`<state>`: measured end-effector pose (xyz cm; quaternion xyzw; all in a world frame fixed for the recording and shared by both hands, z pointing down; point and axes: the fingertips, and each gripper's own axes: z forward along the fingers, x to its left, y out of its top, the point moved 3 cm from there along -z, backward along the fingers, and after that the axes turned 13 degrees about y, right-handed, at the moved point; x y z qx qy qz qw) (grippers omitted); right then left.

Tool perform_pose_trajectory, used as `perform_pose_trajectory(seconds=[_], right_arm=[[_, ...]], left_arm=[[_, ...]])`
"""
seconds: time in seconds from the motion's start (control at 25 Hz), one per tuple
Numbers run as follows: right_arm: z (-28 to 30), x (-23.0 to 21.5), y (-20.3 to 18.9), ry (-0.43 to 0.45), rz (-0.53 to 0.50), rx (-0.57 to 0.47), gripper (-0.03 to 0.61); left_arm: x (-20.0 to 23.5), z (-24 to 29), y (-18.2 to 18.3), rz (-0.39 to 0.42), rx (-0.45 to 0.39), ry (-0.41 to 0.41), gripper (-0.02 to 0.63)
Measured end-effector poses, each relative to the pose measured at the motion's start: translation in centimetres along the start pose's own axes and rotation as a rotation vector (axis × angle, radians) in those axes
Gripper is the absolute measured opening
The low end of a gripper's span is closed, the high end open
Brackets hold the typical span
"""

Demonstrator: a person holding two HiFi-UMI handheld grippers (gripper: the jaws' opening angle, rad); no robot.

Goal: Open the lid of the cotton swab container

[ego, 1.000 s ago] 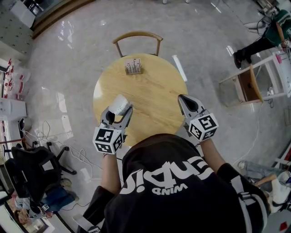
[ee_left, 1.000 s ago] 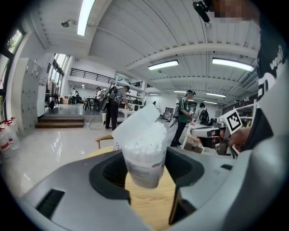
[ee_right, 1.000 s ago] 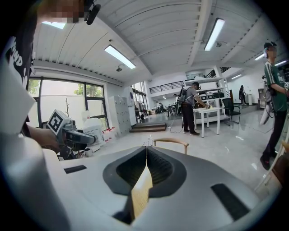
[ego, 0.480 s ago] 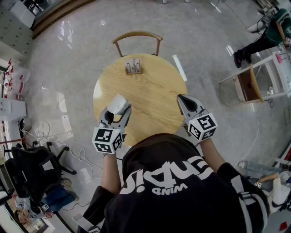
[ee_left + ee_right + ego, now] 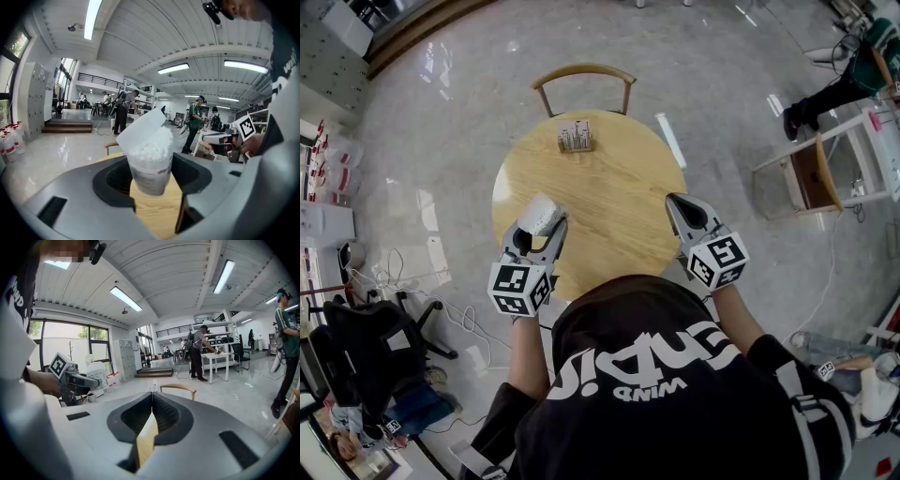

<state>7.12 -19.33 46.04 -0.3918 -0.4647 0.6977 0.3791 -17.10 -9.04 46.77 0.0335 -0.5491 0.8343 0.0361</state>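
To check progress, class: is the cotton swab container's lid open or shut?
Open: the lid of the cotton swab container stands tilted up, exposing white swab tips.

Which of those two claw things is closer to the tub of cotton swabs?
Left. The left gripper has its jaws closed on the cotton swab container, holding it. The right gripper is shut and empty, well off to the container's right.

Upside down on the black shirt [image 5: 649, 373]: big white letters, unclear, and small "WIND". Print on the cotton swab container [image 5: 149, 169] too blurry.
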Motion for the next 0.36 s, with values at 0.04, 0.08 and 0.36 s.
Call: perform_pose_trajectory(seconds=[0.04, 0.08, 0.36], right_arm=[[0.01, -0.03, 0.04, -0.001, -0.001, 0.0, 0.005], [0.03, -0.06, 0.08, -0.002, -0.001, 0.001, 0.004], [0.18, 0.16, 0.1, 0.001, -0.004, 0.005, 0.005]], left_arm=[[0.05, 0.01, 0.04, 0.0, 0.0, 0.001, 0.256], [0.09, 0.02, 0.08, -0.001, 0.0, 0.002, 0.256], [0.46, -0.2, 0.15, -0.002, -0.002, 0.006, 0.256]])
